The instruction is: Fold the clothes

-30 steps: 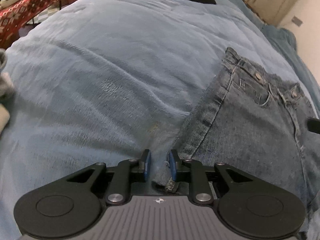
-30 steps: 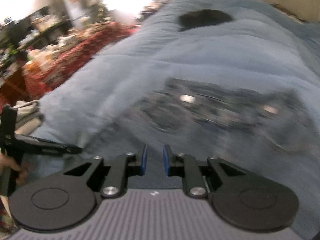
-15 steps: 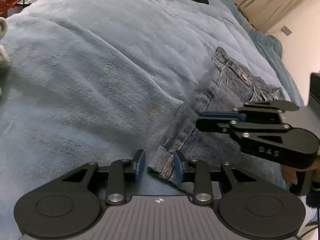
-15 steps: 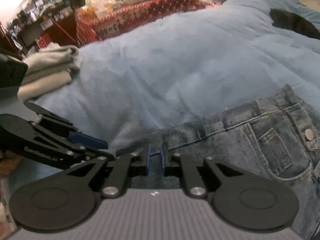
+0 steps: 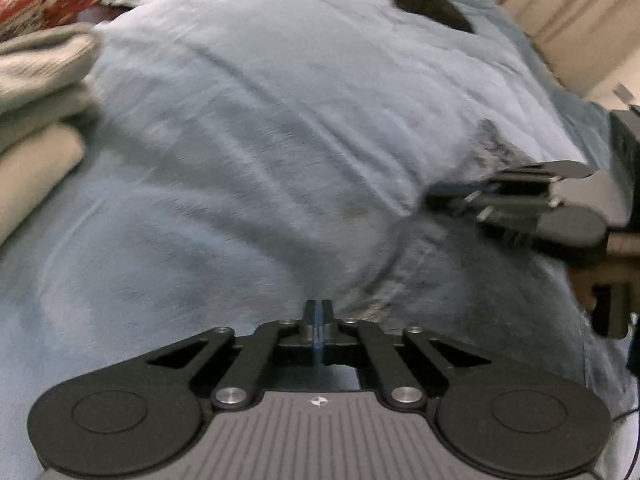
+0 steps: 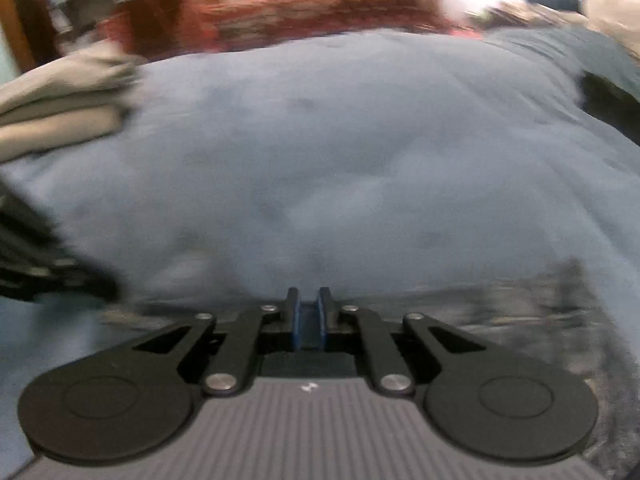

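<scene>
Blue denim jeans [image 5: 460, 280] lie on a light blue blanket [image 5: 260, 140]. My left gripper [image 5: 318, 312] is shut, its pads meeting. The jeans' hem [image 5: 372, 306] ends just right of its fingertips, and no cloth shows between the pads. My right gripper [image 5: 440, 196] reaches in from the right, low over the jeans. In the right wrist view my right gripper [image 6: 308, 312] sits at the jeans' blurred edge [image 6: 500, 304]. Its jaws are closing, and dark blue cloth fills the narrow gap between the pads.
Folded beige and grey clothes [image 5: 36, 92] are stacked at the left on the blanket. A dark garment [image 5: 428, 0] lies far back. A red patterned cloth [image 6: 320, 12] covers furniture beyond the bed. Curtains [image 5: 560, 12] hang at the back right.
My left jaws, open around the hem corner before, have closed fully and the hem now lies to their right. My right gripper has dropped to the jeans' edge and narrowed.
</scene>
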### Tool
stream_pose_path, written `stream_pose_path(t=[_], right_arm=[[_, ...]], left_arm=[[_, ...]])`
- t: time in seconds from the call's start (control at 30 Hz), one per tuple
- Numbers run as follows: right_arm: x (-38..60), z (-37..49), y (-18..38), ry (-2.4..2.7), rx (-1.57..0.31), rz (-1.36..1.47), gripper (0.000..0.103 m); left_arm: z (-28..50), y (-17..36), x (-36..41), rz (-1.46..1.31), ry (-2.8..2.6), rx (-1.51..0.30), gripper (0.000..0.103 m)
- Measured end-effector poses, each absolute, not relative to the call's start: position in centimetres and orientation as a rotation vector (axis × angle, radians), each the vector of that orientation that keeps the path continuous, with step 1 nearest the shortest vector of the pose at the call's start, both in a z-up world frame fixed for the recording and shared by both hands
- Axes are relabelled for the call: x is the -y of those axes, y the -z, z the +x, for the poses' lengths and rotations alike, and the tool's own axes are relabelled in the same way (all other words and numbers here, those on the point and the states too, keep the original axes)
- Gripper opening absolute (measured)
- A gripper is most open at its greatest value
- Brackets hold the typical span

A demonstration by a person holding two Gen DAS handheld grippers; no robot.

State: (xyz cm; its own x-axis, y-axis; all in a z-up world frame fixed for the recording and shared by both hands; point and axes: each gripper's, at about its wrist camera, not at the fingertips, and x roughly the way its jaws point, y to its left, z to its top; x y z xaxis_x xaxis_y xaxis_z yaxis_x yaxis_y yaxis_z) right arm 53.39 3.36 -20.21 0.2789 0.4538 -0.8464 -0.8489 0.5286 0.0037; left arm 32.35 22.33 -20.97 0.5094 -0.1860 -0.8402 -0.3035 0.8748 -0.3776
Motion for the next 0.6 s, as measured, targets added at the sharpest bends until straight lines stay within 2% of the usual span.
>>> stream_pose_path(t=[0.13, 0.33, 0.47, 0.6], right_arm=[[-2.4, 54.9, 19.5, -0.881, -0.933, -0.434, 0.006], [-4.6, 49.0, 19.0, -1.073, -0.96, -0.376, 0.008], [-5.8, 47.2, 20.2, -1.093, -0.95, -0.42, 0.007], [-4.1, 49.9, 20.5, -1.02, -0.91, -0.47, 0.007]], left_arm=[[32.2, 20.8, -23.2, -0.55, -0.081, -1.051, 0.0], [32.4, 19.2, -23.0, -0.583, -0.06, -0.975, 0.003], [33.3, 19.7, -21.6, -0.529, -0.009, -0.999, 0.003], [33.4, 21.0, -20.8, -0.452, -0.014, -1.029, 0.003]])
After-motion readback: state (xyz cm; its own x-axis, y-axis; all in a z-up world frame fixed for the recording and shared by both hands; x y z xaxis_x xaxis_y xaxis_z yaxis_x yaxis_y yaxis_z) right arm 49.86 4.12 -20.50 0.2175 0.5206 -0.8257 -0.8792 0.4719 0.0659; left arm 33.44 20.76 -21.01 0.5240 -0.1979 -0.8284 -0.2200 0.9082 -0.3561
